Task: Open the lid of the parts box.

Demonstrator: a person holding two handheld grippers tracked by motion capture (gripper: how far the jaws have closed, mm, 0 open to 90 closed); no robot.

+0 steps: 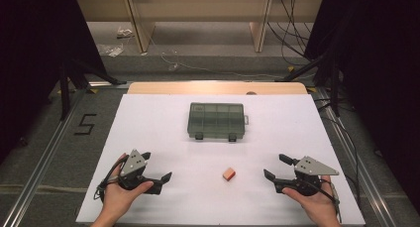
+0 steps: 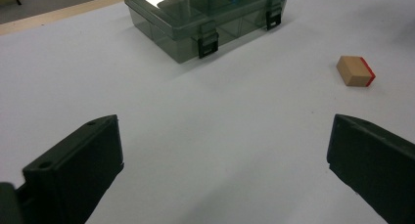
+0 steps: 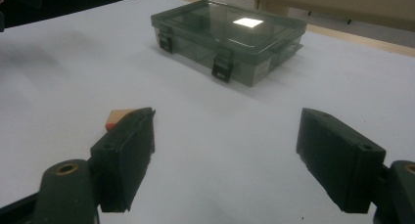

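A person's two hands rest at the near edge of a white worktop (image 1: 163,133), each holding a two-jaw tool. The left tool (image 1: 158,168) sits low at the left of the high view, its jaws spread wide with nothing between them; its own camera looks out over bare white surface between the two black jaws. The right tool (image 1: 275,167) sits opposite at the right, its jaws likewise spread wide and holding nothing.

Between the two tools, nearer the right one, lies a small tan block (image 1: 228,174) with a red face along one side. It rests flat on the worktop, apart from both tools. In the left gripper view the block (image 2: 356,71) lies ahead and to the right, beyond the right-hand jaw. In the right gripper view the block (image 3: 119,117) peeks out from behind the tip of the left-hand jaw; whether jaw and block touch cannot be told from that angle, though the high view shows a clear gap.

Farther back, near the middle of the worktop, stands a smoky-grey translucent compartment box (image 1: 216,120), its lid down and two dark latches on the side facing the person. Dividers show faintly through the lid. The box (image 2: 205,18) sits well apart from the block and from both tools, and light glints off its lid (image 3: 248,22) in the right gripper view.
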